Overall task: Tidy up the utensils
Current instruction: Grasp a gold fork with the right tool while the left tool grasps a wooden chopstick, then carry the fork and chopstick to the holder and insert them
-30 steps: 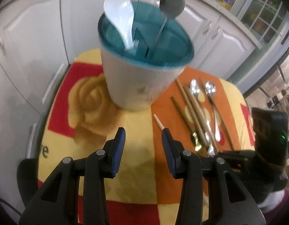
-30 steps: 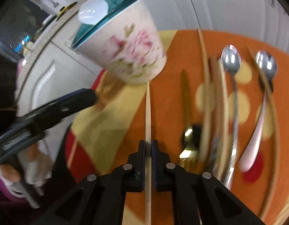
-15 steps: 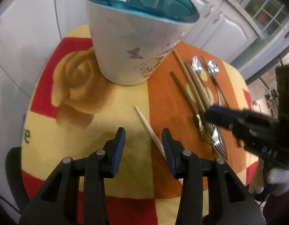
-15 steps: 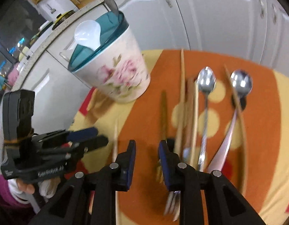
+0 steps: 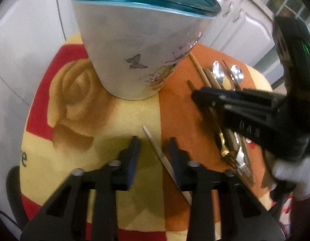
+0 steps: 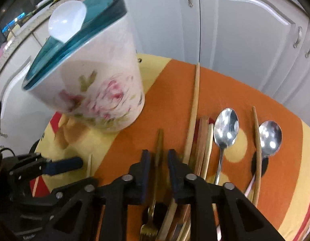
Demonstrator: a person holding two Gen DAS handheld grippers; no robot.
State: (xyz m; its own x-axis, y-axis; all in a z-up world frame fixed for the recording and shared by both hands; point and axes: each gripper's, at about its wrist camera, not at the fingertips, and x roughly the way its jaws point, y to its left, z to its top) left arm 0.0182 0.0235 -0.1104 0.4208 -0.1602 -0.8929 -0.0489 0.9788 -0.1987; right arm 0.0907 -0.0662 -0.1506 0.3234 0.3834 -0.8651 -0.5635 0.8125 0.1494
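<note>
Your left gripper (image 5: 153,150) straddles the pale chopstick (image 5: 157,150), which lies on the cloth (image 5: 74,104) in front of the floral utensil holder (image 5: 139,46); its jaws have just been closing, yet gaps show on both sides. Your right gripper (image 6: 158,160) stands right of the holder, jaws slightly apart and just closing around the gold fork (image 6: 155,190), not clearly pressing it. You have two steel spoons (image 6: 225,128) there, and one white spoon (image 6: 66,23) in the holder.
</note>
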